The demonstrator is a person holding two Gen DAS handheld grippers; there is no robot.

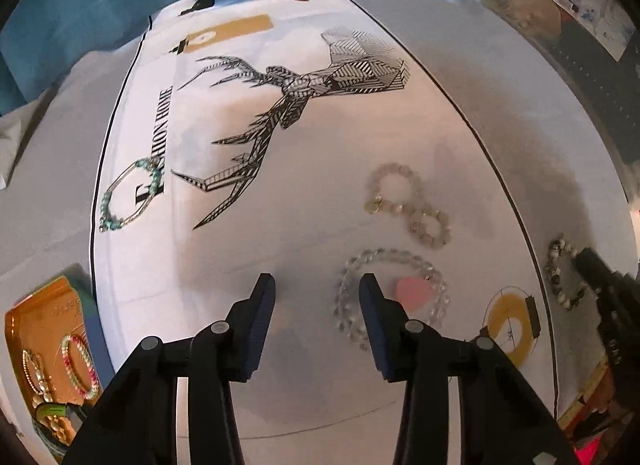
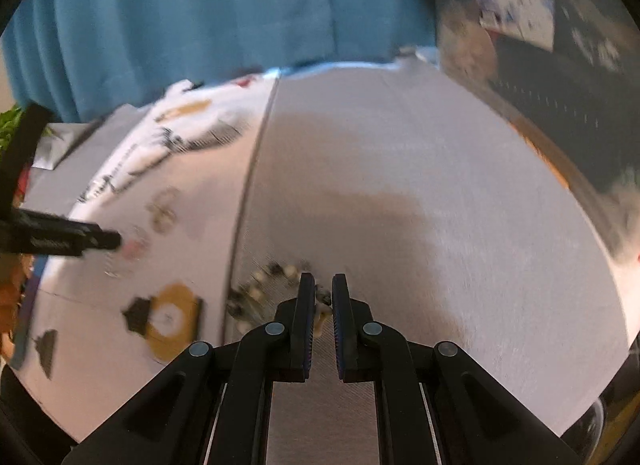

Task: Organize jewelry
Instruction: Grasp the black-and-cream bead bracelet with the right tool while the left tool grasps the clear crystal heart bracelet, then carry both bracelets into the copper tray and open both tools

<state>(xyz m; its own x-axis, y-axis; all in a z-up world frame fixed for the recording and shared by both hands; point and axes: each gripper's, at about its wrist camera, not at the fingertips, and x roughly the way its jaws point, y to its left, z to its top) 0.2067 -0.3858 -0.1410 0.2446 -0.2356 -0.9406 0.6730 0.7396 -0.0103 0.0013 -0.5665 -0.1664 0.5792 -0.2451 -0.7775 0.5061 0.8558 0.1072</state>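
Near the left gripper, on the white cloth with its deer print, lies a clear-bead bracelet flat around a pink heart shape. This gripper's 2 jaws stand partly apart and hold nothing; its right finger sits over the bracelet's left arc, the other over bare cloth, probably lined up to straddle that side of the ring.

At the near left, a gold tray already holds several bracelets, so it looks like the collecting place. A pale beaded bracelet twisted into a figure 8 lies farther off, its long axis running from far-left to near-right. A turquoise bangle rests at the left over the printed lettering, its oval stretched from near-left to far-right.

On the right, the right gripper has its jaws nearly together on a speckled dark-and-cream bracelet, which trails left from the tips across the grey cloth. The blur hides whether its pads truly pinch the beads, though a grip seems likely.
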